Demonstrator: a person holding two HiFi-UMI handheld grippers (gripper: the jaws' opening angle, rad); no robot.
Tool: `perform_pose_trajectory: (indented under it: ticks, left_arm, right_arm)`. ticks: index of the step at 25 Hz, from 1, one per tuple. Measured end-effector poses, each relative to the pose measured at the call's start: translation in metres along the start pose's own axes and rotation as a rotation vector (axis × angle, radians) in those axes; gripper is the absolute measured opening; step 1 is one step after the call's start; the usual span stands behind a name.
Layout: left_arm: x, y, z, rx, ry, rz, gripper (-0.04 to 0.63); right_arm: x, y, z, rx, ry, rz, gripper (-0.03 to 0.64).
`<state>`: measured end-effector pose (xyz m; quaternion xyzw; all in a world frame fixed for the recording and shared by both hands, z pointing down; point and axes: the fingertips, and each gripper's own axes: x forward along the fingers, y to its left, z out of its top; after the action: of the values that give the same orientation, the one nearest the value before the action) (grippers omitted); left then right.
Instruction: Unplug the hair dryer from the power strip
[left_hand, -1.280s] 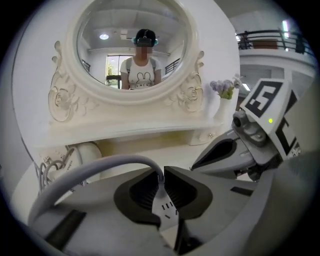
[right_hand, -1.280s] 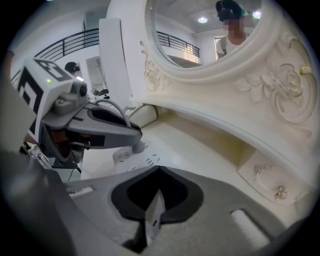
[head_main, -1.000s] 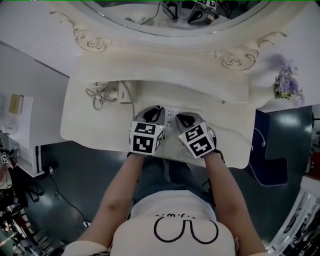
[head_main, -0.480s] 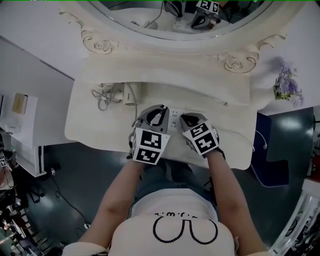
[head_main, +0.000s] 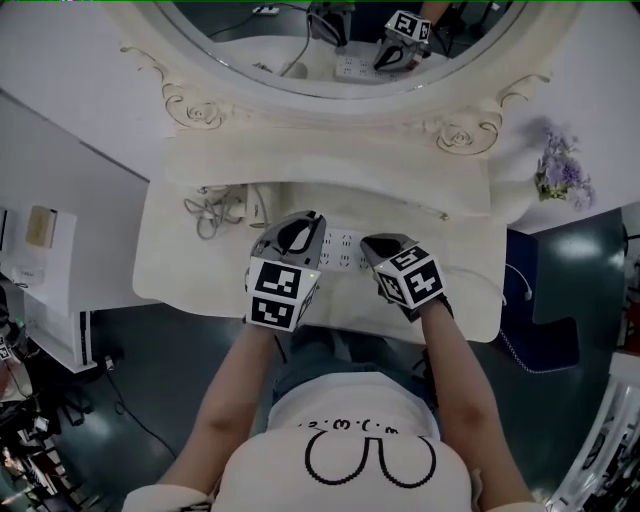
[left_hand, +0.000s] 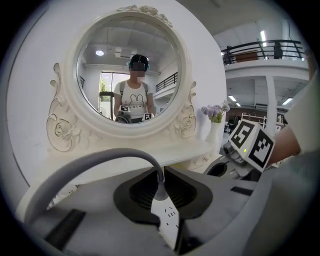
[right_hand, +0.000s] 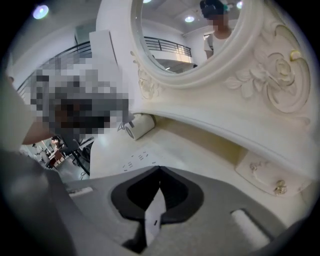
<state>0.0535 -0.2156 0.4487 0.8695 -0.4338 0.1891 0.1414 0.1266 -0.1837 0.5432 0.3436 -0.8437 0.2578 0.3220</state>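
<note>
A white power strip lies on the cream vanity table between my two grippers. My left gripper is shut on a white plug. The plug's grey cord arches away to the left. In the left gripper view the plug is held up in front of the mirror, and the strip does not show there. My right gripper is shut on a thin white edge, apparently the strip's end. The strip's sockets show just beyond. The hair dryer lies at the left with its coiled cord.
A round mirror in a carved frame rises behind the table. A raised shelf runs under it. A vase of purple flowers stands at the right. The table's front edge is right behind the grippers, against the person's body.
My left gripper has lifted toward the camera and rolled, so its marker cube looks larger. My right gripper has stayed almost in place beside the strip and rolled slightly.
</note>
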Motion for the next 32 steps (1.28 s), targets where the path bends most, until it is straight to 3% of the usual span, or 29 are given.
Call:
perform_pose_trajectory:
  ticks: [5,10,16,23,27,32]
  left_arm:
    - [0.018,0.015,0.008,-0.032,-0.015,0.022,0.043]
    - [0.046,0.019,0.000,-0.069,0.023,0.003,0.043]
    - [0.080,0.019,-0.027,-0.134,0.104,0.008,0.044]
    - [0.094,0.014,-0.063,-0.145,0.199,0.046,0.051]
    - [0.091,0.006,-0.070,-0.139,0.216,0.031,0.164]
    - [0.082,0.000,-0.074,-0.176,0.207,0.036,0.241]
  right_arm:
    - [-0.030,-0.011,0.032,0.017,-0.070,-0.007,0.002]
    - [-0.061,-0.023,0.049,0.020,-0.137,-0.059,0.002]
    - [-0.071,-0.029,0.044,0.014,-0.134,-0.102,0.002]
    - [-0.059,-0.029,0.022,0.050,-0.092,-0.102,0.002]
    - [-0.057,-0.026,0.017,0.073,-0.094,-0.105,0.002]
    - [-0.059,-0.022,0.010,0.102,-0.097,-0.111,0.002]
